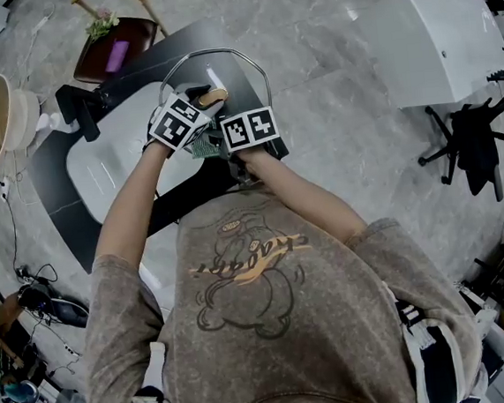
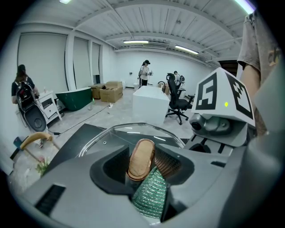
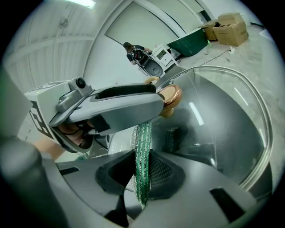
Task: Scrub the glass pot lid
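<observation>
Two grippers, both loaded.

Left gripper point(image 2: 140, 168): jaws part-open and clamped on the one wooden knob point(image 2: 141, 156) of the lid point(image 2: 116, 134). The knob stands upright between the pads, against the right-hand pad. The glass dome spreads out beyond the jaw tips, tilted, its metal rim arcing past them.

Right gripper point(image 3: 142, 173): jaws nearly together, pinching one green pad point(image 3: 143, 144). The pad is edge-on between them and sticks out past the tips, up under the left gripper's jaw. In the left gripper view the same pad sits just below the knob, at the mouth of the jaws. I can't tell whether it touches the glass.

In the right gripper view, the lid fills the space ahead and right of the jaws, with the knob just beyond the pad's far end.

Head view: the two marker cubes sit side by side, almost touching, with the lid just ahead of them over one white sink point(image 1: 106, 161) set in one dark counter point(image 1: 61, 201).

Background: three people and two cardboard boxes point(image 2: 109, 91), well beyond the left jaws.
</observation>
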The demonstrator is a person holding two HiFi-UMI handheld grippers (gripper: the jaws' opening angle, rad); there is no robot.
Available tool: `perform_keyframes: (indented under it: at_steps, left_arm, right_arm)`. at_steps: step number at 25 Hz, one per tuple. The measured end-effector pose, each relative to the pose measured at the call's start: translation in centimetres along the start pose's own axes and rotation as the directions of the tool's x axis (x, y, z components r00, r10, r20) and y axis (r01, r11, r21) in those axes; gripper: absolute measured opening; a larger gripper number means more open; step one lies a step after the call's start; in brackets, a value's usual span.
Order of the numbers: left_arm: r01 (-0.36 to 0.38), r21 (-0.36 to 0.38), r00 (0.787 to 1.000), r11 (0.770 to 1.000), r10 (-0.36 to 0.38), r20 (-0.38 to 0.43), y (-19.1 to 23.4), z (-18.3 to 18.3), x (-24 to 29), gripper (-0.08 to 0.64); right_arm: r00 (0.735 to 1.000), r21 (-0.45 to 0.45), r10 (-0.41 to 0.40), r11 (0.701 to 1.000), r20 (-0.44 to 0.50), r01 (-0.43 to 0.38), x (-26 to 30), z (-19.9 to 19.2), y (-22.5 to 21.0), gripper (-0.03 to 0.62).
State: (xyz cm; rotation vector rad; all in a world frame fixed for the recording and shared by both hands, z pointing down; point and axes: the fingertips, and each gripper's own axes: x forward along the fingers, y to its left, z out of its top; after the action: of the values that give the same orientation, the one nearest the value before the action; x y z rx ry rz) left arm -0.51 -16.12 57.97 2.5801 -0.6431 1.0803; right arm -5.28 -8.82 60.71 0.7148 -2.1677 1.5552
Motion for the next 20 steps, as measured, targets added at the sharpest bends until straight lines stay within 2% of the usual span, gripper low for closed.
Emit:
perform_keyframes:
  at_steps: [7,13,20]
  left_arm:
    - [0.01,-0.006,1.0,1.0,-0.01,0.009,0.2,0.0,0.1,0.179]
    - [0.005,-0.006,1.0,1.0,-0.005,0.011,0.0,0.3,0.0,0.179]
    - [-0.003,-0.005,1.0,1.0,0.003,0.004,-0.1,0.3,0.0,0.179]
  right_arm:
    - [0.999,0.023,-0.037,0.999,-0.025,0.038,-1.4,-1.5,-1.2,0.084]
    - [0.998,0.066,-0.069,0.995,-0.005,0.069,-4.4,-2.2,-3.3,0.084]
    - [0.995,0.06,-0.103,0.993,-0.008,0.103,-6.6,-1.8,-5.4,0.086]
